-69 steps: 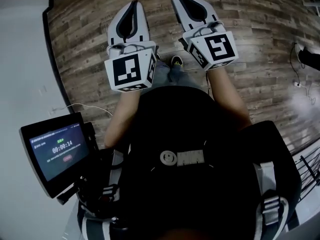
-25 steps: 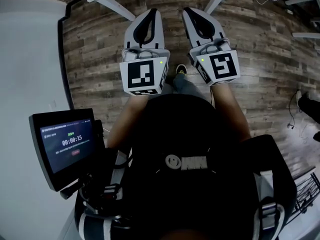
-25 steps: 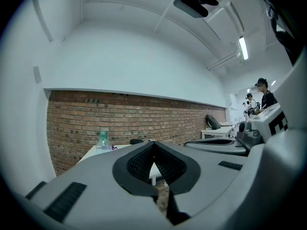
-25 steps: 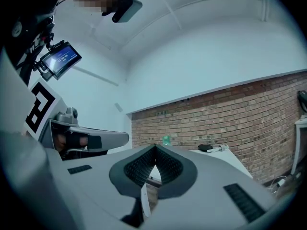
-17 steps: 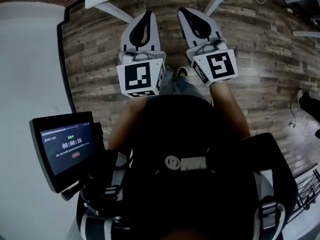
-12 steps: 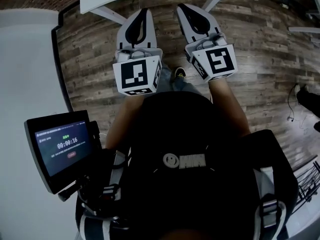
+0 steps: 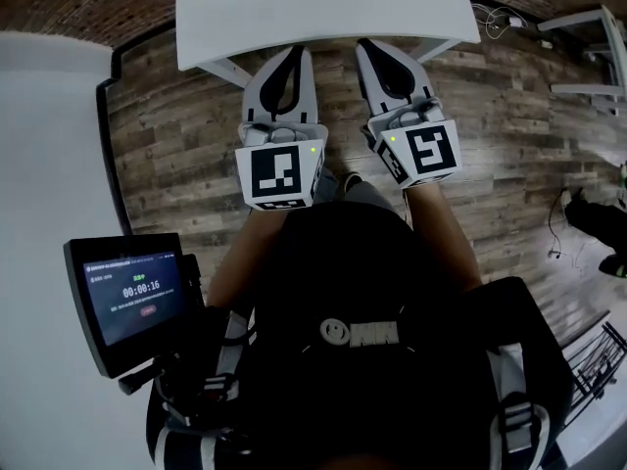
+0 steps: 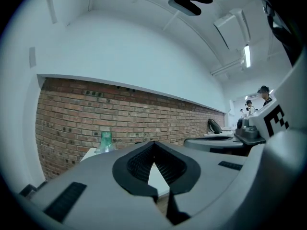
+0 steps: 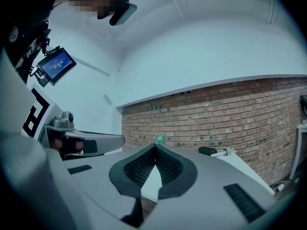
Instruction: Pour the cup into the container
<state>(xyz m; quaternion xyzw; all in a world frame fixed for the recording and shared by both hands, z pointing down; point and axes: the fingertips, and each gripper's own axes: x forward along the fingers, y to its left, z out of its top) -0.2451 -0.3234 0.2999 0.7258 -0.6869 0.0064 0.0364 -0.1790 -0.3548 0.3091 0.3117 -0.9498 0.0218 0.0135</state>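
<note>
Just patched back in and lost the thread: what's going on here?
A person on a wood floor holds the left gripper and right gripper out level, side by side, pointing at a white table just ahead. Both sets of jaws are shut with nothing between them. A greenish clear vessel stands far back on the table, untouched; pouring has not started.

The head view is rendered dim and low in contrast: the dark clothing [image 7: 362, 292] is crushed almost to black, while the white table [image 7: 323, 8] is left pale and bright. The floorboards [image 7: 176, 135] are bowed by the wide lens. Both gripper views are ringed in black and tinted cool blue. Light is given by a ceiling strip lamp [image 8: 247, 55]; the left gripper [image 8: 153, 143], close to the lens, is shown slightly soft.
</note>
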